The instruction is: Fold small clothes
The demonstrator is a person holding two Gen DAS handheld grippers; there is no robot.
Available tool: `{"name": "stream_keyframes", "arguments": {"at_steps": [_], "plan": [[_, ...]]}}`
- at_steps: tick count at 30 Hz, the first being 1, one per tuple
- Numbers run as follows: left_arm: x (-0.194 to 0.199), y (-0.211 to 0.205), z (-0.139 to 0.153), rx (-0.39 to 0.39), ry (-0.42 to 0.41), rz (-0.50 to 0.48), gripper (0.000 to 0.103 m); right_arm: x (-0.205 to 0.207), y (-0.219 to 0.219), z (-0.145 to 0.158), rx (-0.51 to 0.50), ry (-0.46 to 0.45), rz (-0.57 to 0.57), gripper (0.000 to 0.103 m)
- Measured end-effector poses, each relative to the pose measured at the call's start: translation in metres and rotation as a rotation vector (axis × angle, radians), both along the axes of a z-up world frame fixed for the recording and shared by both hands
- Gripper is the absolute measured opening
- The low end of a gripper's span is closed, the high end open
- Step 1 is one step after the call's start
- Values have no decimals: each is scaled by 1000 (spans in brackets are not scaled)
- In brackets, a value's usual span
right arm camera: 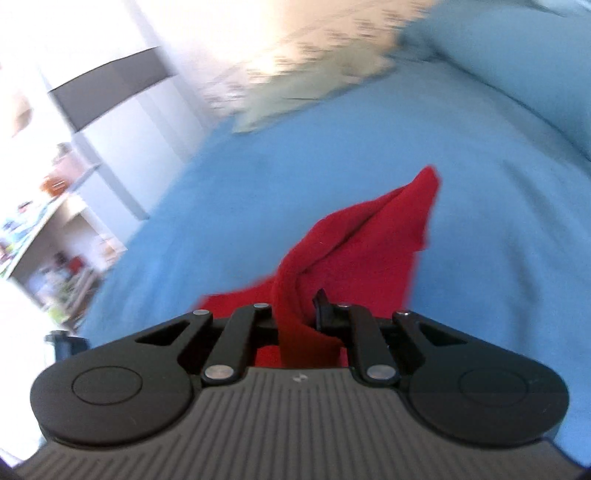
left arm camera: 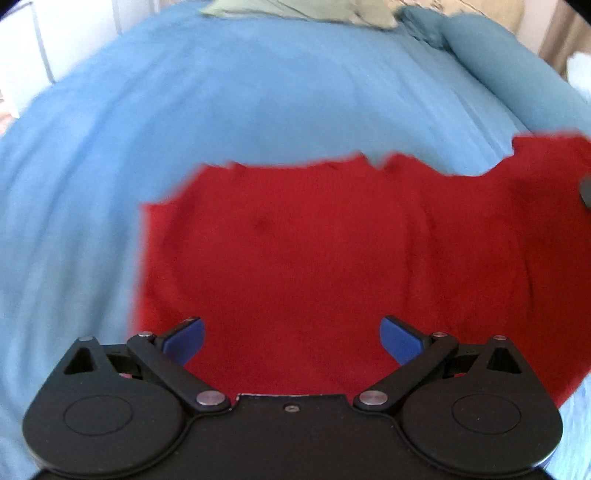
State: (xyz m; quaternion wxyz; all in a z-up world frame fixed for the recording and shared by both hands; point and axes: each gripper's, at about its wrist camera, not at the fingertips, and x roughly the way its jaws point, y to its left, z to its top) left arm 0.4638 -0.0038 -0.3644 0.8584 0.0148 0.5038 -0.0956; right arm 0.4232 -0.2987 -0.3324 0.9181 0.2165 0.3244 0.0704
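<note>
A red garment (left arm camera: 314, 251) lies spread flat on a blue bedsheet (left arm camera: 184, 110). My left gripper (left arm camera: 291, 339) hovers over its near part, open and empty, blue pads (left arm camera: 184, 338) wide apart. In the right wrist view my right gripper (right arm camera: 295, 314) is shut on a bunched fold of the red garment (right arm camera: 369, 236), which rises from the jaws and hangs lifted over the sheet (right arm camera: 258, 192). A dark bit of the right gripper shows at the left view's right edge (left arm camera: 585, 188).
A pale green cloth (left arm camera: 295, 11) lies at the far end of the bed, also in the right wrist view (right arm camera: 295, 96). A blue pillow (left arm camera: 517, 74) is at the far right. Shelves with clutter (right arm camera: 48, 221) stand left of the bed.
</note>
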Motion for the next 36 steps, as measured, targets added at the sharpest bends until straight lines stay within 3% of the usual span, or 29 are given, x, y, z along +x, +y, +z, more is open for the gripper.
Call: {"name": "stream_keyframes", "arguments": {"at_steps": [3, 5, 7, 10, 13, 14, 15, 16, 18, 21, 23, 27, 30, 34, 36], "plan": [[-9, 43, 17, 34, -13, 41, 103, 18, 61, 14, -3, -44, 172, 27], [-19, 75, 19, 39, 1, 67, 103, 27, 105, 4, -27, -22, 319, 27], [-28, 100, 13, 66, 23, 88, 103, 35, 141, -23, -39, 36, 416, 27], [-43, 132, -1, 115, 56, 121, 103, 47, 176, -79, -88, 149, 467, 27], [-53, 152, -7, 84, 68, 149, 103, 45, 188, -105, -107, 170, 473, 30], [-56, 155, -8, 69, 68, 153, 103, 42, 187, -105, -115, 157, 480, 31], [-59, 158, -8, 55, 66, 154, 103, 40, 186, -102, -120, 143, 480, 40], [-61, 158, -7, 43, 65, 152, 103, 40, 184, -99, -111, 136, 490, 59], [-63, 156, 0, 27, 57, 141, 103, 40, 178, -88, -98, 112, 503, 83], [-68, 146, 20, -16, 19, 98, 103, 26, 167, -61, -133, 23, 501, 95], [-69, 135, 29, -91, 20, 61, 103, 12, 149, -43, -180, -4, 490, 96], [-64, 106, 29, -277, 111, -10, 103, -13, 118, -34, -246, 16, 442, 96], [-59, 86, 18, -295, 139, -7, 102, -25, 94, -39, -236, 70, 374, 96], [-47, 82, 4, -335, 174, 111, 84, -33, 80, -52, -219, 96, 310, 96], [-41, 82, 4, -351, 171, 151, 84, -36, 78, -54, -215, 94, 292, 96]]}}
